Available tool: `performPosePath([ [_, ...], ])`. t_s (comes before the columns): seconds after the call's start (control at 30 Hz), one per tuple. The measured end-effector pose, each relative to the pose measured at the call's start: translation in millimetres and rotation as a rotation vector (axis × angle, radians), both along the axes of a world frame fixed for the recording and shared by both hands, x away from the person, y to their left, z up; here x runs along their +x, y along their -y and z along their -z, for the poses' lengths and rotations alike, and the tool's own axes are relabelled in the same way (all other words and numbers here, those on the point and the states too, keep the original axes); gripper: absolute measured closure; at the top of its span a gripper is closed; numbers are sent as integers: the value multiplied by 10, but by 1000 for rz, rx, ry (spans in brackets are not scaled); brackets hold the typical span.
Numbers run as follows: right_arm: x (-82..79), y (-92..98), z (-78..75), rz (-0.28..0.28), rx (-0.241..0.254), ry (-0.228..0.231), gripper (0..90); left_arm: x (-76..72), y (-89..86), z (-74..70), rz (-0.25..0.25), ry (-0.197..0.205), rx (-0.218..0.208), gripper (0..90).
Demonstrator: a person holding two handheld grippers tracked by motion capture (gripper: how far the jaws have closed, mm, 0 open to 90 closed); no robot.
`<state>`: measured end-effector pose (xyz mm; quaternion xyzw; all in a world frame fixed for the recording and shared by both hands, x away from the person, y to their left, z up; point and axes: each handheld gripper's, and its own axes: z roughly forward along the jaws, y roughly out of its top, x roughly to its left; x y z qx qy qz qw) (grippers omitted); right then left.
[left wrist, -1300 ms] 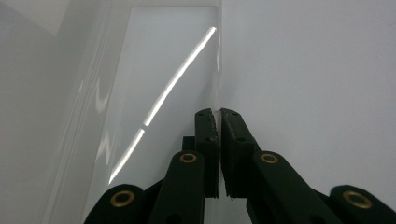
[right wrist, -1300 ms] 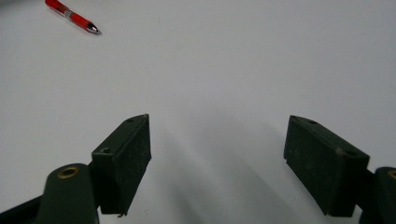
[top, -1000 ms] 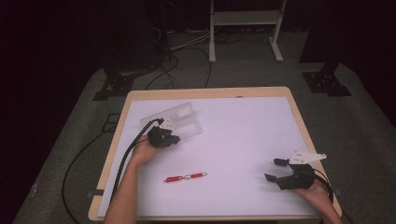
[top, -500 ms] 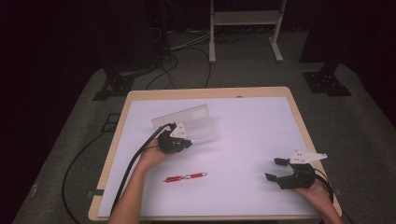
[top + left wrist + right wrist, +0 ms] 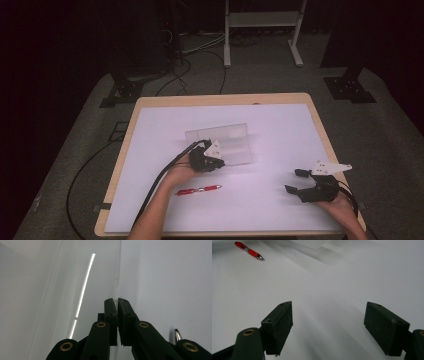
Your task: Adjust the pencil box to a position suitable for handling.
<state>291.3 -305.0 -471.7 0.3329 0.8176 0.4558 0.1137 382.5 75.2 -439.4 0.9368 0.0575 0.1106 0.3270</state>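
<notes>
White table (image 5: 280,125) holds one red pen (image 5: 198,190) and one clear box (image 5: 225,142), pinched by left gripper (image 5: 216,161); right gripper (image 5: 296,181) spread.

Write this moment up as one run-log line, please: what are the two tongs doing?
left tongs: shut on clear plastic case edge | right tongs: open, holding nothing | red pen: lying loose on white table sheet
</notes>
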Motion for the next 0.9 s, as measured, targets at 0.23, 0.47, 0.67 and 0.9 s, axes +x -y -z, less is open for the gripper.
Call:
performPosePath([
  [0.23, 1, 15, 2, 2, 0, -1, 224, -9, 165, 89, 50, -28, 20, 865],
  [0.47, 0, 16, 1, 1, 2, 1, 224, 1, 199, 133, 63, -48, 32, 866],
  [0.67, 0, 12, 4, 1, 1, -3, 224, 21, 201, 158, 66, -61, 30, 866],
  [0.9, -1, 7, 4, -3, 1, 1, 224, 20, 192, 166, 58, -59, 16, 844],
])
